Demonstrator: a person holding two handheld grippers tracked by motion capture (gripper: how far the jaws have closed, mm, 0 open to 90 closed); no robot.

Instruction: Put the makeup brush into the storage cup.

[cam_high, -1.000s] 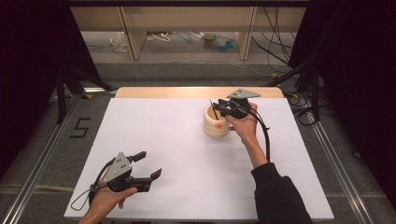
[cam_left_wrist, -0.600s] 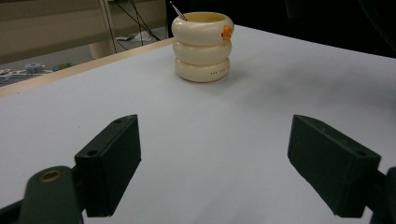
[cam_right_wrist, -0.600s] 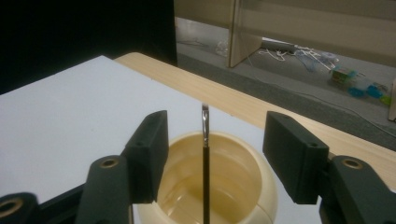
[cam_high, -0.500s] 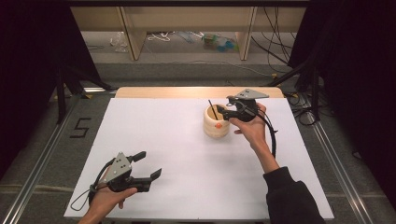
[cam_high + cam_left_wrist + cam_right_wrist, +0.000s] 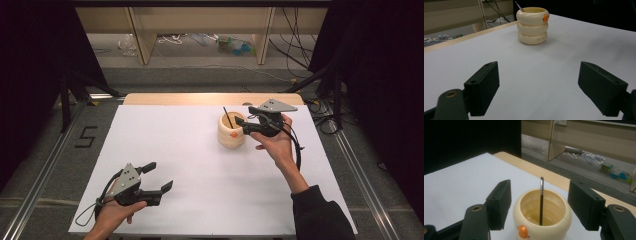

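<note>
Your right hand-held gripper (image 5: 241, 125), jaws just opened and apart with nothing clamped, hovers at the cream holder's (image 5: 231, 131) 3 o'clock rim on the bench (image 5: 200, 165), brush (image 5: 541, 200) standing inside: withdraw straight, avoiding its handle.

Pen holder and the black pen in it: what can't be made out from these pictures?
- Pen: its lower end, hidden by the pen holder wall, right gripper view.
- Small print on the pen holder's bottom ring, left gripper view: too small to read.
- Holder's base, right gripper view: cut off by the bottom edge.
</note>
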